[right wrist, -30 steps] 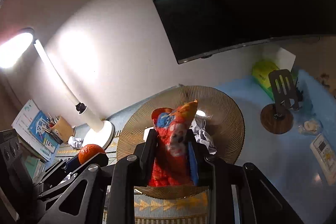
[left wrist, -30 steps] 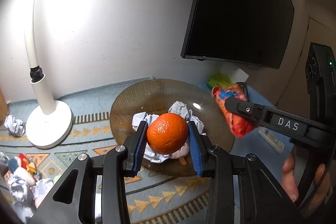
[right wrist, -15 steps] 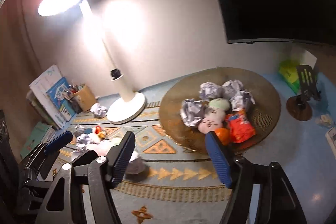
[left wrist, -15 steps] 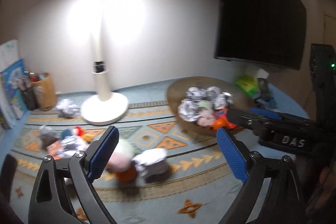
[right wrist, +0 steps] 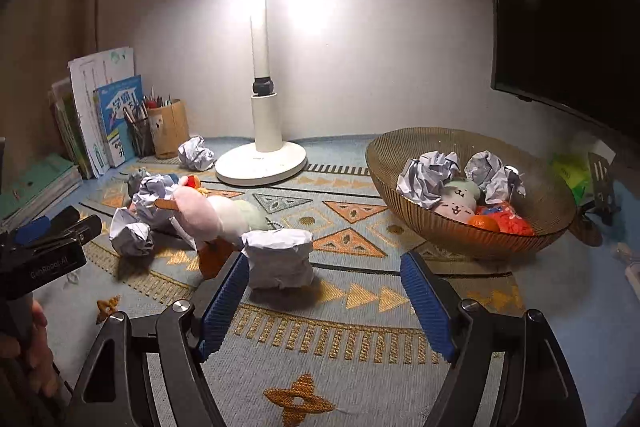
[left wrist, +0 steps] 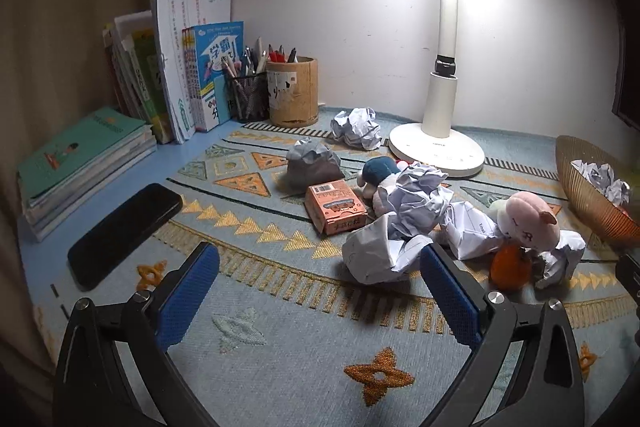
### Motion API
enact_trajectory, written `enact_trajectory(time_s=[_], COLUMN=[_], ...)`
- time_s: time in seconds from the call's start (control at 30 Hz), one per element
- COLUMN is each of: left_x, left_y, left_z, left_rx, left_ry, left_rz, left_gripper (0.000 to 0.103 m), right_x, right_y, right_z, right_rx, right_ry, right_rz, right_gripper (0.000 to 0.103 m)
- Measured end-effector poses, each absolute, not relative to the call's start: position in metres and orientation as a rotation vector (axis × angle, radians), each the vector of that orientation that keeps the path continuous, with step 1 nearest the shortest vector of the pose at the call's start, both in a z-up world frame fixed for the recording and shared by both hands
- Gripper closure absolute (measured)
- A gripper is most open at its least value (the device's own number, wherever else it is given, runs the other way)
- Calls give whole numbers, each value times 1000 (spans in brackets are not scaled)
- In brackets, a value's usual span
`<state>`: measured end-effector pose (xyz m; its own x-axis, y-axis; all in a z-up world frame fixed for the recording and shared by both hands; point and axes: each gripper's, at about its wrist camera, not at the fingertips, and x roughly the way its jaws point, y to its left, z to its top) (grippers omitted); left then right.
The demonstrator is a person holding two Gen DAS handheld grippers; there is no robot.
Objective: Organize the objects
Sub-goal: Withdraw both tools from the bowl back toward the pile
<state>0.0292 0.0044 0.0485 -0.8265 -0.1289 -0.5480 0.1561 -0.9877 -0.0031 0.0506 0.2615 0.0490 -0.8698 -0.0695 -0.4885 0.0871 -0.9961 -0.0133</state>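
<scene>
A: Both grippers have swung off the wicker bowl (right wrist: 472,235) back to the clutter pile. Tangerine (right wrist: 484,223) and red snack bag (right wrist: 512,223) that were clamped a second ago now lie in the bowl, front edge.

B: Tool states?

A: Left gripper (left wrist: 320,303) jaws spread wide, nothing between the pads, only rug (left wrist: 280,347) (opened within the last second, barely widening since). Right gripper (right wrist: 324,311) also released, gap a bit narrower, empty.

B: Why open like that?

A: My guess: drop done, pre-opened for the next pick. Bowl is the collection point; it already holds crumpled paper balls (right wrist: 424,179) and a small plush (right wrist: 460,203).

B: Next targets?

A: Right gripper faces a crumpled paper wad (right wrist: 280,259) at 11 o'clock off its jaw gap, just beyond the left pad. Left gripper has a bigger paper wad (left wrist: 384,251) at 1 o'clock, touching distance of its right pad.

B: Orientation?

A: Long plush (right wrist: 216,215) (pink, white, green segments) lies flat in the right view, long axis running 10 to 4 o'clock, pink head end toward 10. A second tangerine (left wrist: 510,267) sits under its head. Orange box (left wrist: 336,207) flat, long axis roughly 11 to 5 in the left view.

B: Bowl location?

A: 2 o'clock from the right gripper, well apart from the pile.
</scene>
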Motion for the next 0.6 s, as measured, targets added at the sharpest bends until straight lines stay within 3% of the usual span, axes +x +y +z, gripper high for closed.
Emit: enact_trajectory(time_s=[0.27, 0.37, 0.6], left_x=[26, 26, 19], left_y=[-27, -22, -4], left_z=[35, 37, 34], left_rx=[975, 971, 1066], left_ry=[416, 389, 267], left_rz=[-2877, -2914, -2940], left_gripper=[2, 2, 2], right_x=[45, 42, 31], right_y=[245, 247, 255], right_z=[38, 37, 27], right_rx=[831, 858, 979], right_ry=[210, 182, 60], right_rz=[-2965, -2955, -2837], right_gripper=[25, 15, 14])
